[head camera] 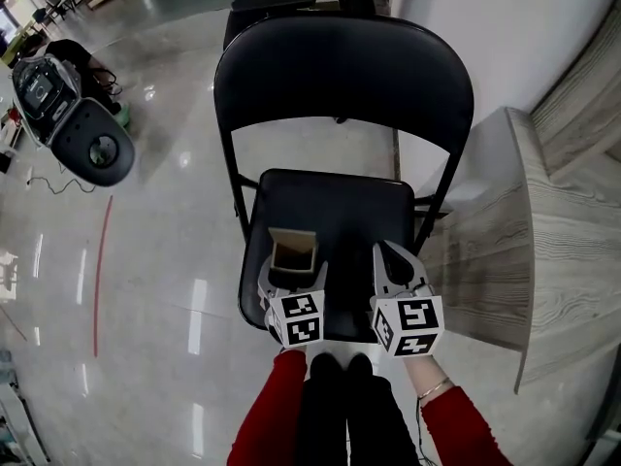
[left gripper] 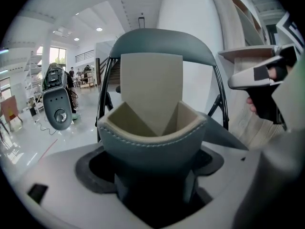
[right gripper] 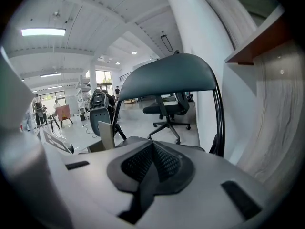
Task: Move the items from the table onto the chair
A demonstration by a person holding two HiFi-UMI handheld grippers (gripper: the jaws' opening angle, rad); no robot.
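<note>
Reference: a black folding chair (head camera: 342, 85) is taken as the landmark for every place below.
Left hand-held gripper: the left hand-held gripper (head camera: 293, 282) is located over the front left part of the chair seat. Its jaws are spread wide and are pressed against the two sides of a small box, which is held between them.
Box: the box (left gripper: 152, 137) is grey-blue outside with a stitched rim and is lined in beige. Its lid flap (left gripper: 151, 87) is stood upright on the side towards the chair back. The box is carried upright over the front left of the seat. Whether it touches the seat cannot be determined.
Right hand-held gripper: the right hand-held gripper (right gripper: 152, 168) is located over the front right part of the chair seat, just beside the left one. Its jaws are brought fully together and nothing is held between them.
Tabletop: a pale wood-grain tabletop (head camera: 572, 260) is found close to the right of the chair.
Floor: a glossy floor (head camera: 165, 260) is seen round the chair. A grey machine (head camera: 73, 124) is stood well apart to the left of the chair, and a red line (head camera: 102, 270) is marked between the two.
Office chair: an office chair (right gripper: 167, 109) is seen beyond the chair back in the right gripper view.
Operator: red sleeves (head camera: 267, 420) are visible just in front of the chair's front edge.
</note>
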